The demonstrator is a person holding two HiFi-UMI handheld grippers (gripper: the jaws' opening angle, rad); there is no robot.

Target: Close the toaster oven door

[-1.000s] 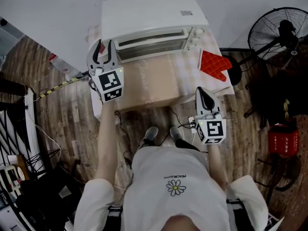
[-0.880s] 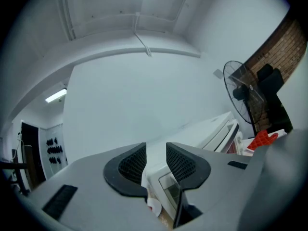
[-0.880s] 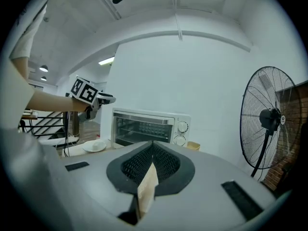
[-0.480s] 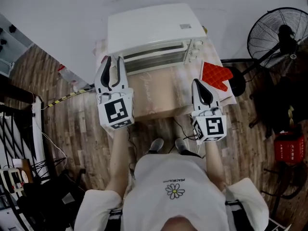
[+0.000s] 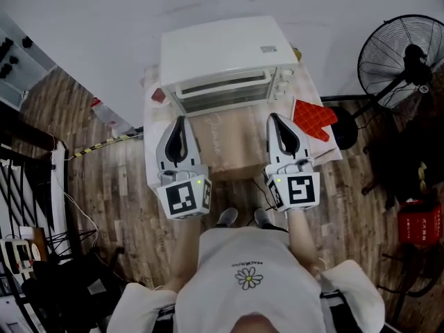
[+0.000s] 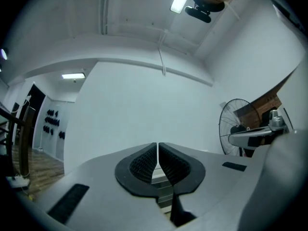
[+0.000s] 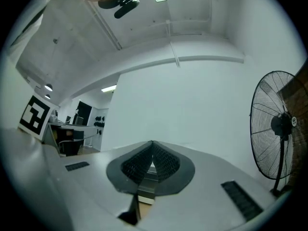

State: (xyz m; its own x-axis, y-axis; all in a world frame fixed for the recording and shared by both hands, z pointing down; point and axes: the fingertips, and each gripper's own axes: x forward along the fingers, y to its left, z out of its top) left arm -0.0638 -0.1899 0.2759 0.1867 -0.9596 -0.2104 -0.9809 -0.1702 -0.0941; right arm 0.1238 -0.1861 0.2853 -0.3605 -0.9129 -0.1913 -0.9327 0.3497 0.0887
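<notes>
Toaster oven (image 5: 225,50): white, at the far end of the table (image 5: 229,148), door closed.
Left gripper (image 5: 180,120): jaws just closing, almost together, nothing between.
Right gripper (image 5: 276,116): jaws together, empty.
Red oven mitt (image 5: 313,118): right of the oven.
Standing fan (image 5: 402,50): farther right.

Nothing legible anywhere.
- toaster oven (image 5: 222,47): small grey label (image 5: 268,48) on its top, right rear, too small to read.
- shirt (image 5: 250,255), nearer the camera than the oven: one line of small print (image 5: 248,263) above a daisy graphic, unreadable.
- red canister (image 5: 418,222), far right of the oven: white marks, unreadable.
- left gripper (image 5: 180,123) and right gripper (image 5: 277,120), in front of the oven: the cubes carry square black-and-white markers, no characters.
</notes>
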